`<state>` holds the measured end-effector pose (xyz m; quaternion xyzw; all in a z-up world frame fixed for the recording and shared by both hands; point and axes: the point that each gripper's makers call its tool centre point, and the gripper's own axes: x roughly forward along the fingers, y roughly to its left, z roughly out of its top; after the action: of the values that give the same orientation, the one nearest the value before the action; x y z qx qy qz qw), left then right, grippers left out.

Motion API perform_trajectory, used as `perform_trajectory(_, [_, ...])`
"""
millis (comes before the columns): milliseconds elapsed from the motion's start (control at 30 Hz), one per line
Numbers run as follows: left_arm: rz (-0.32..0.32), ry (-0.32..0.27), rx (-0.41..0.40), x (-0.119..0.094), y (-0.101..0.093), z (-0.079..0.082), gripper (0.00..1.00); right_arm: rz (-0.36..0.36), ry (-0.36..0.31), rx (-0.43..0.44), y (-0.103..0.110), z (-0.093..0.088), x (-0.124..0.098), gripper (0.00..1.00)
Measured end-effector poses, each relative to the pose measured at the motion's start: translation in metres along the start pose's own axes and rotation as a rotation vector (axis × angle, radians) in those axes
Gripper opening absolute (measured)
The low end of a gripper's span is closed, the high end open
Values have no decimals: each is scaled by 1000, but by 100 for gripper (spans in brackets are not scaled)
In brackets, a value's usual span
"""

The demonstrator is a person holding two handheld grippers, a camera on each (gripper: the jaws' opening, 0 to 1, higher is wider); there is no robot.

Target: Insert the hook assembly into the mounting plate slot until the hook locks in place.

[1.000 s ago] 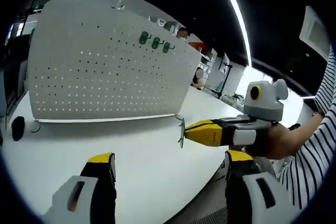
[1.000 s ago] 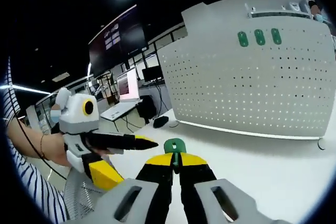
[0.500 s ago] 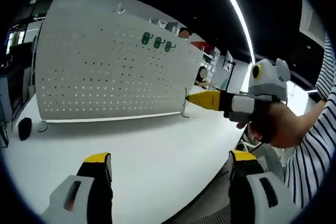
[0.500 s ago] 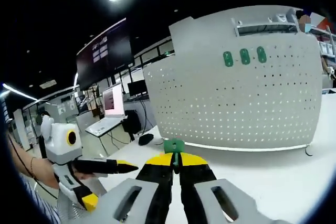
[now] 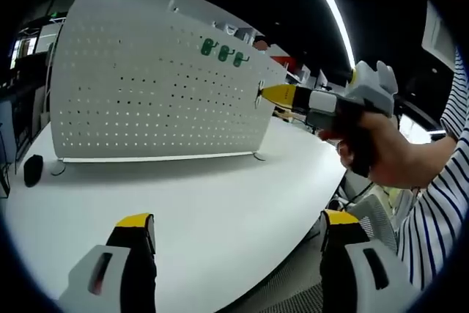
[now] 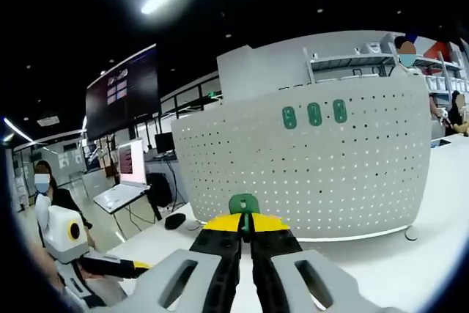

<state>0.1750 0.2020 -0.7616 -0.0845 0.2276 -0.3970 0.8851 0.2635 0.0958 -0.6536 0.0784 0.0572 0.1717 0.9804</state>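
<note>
A white pegboard mounting plate [image 5: 139,86] stands upright on the white table [image 5: 220,196]; three green hooks [image 5: 220,50] hang near its top. In the right gripper view the same plate [image 6: 322,181] faces me with the green hooks [image 6: 314,114] above. My right gripper [image 6: 246,226] is shut on a green-headed hook assembly [image 6: 243,204], held in the air in front of the plate. From the left gripper view, the right gripper [image 5: 267,94] holds the hook's wire [image 5: 259,94] close to the plate's right part. My left gripper [image 5: 238,236] stands open, low over the table.
A black mouse [image 5: 31,170] lies on the table near the plate's left foot. A hand and striped sleeve [image 5: 432,181] hold the right gripper. A laptop [image 6: 121,190] and a person [image 6: 45,190] are beyond the table. The left gripper [image 6: 73,251] sits low left.
The right gripper has risen with the hook assembly, from just above the table up to the level of the plate's upper rows. The left gripper has stayed open and low.
</note>
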Motion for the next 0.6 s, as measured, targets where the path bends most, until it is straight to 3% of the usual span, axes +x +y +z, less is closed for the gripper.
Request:
perform_trajectory(300, [61, -65, -14, -4, 18, 10, 96, -93, -67, -24, -39, 29, 16, 1])
perform_trajectory(600, [63, -40, 6, -2, 15, 5, 96, -178, -108, -49, -89, 56, 31, 1])
